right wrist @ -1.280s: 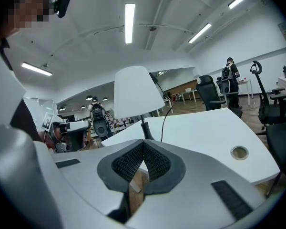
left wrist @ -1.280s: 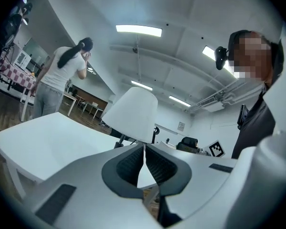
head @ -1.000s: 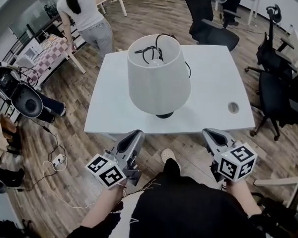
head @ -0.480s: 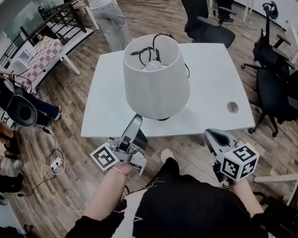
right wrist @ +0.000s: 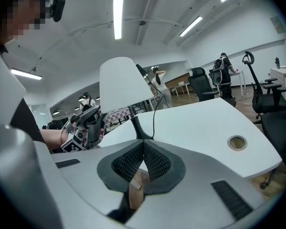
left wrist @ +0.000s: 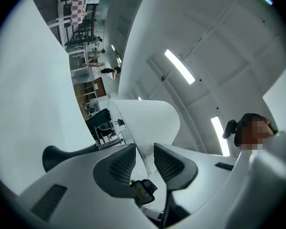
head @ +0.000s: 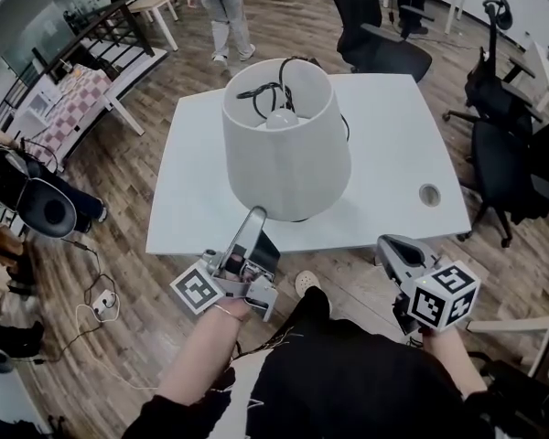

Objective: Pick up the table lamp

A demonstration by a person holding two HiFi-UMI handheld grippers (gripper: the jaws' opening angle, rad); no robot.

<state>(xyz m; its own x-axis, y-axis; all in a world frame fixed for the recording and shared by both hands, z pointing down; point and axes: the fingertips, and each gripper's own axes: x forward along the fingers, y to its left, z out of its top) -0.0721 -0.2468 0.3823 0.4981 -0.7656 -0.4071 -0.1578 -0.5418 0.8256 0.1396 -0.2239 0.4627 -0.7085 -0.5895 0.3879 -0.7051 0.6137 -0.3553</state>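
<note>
White table (head: pixel 393 154) fills the centre, wood floor around it. Table lamp (head: pixel 288 149) stands upright on the table near its near edge, left of centre: white shade, dark base (right wrist: pixel 139 131). A black cord (head: pixel 274 94) is bunched in the open top of the shade. Black office chairs (head: pixel 503 163) stand to the right and far side. Left gripper (head: pixel 254 216) is tilted up at the shade's near lower rim, jaws closing, half apart; the thin shade edge runs between the pads (left wrist: pixel 169 163), not yet pinched. Right gripper (head: pixel 389 243) hangs off the near right table edge, jaws fully together, holding nothing. Round grommet hole (head: pixel 429 194) on the table's right.
</note>
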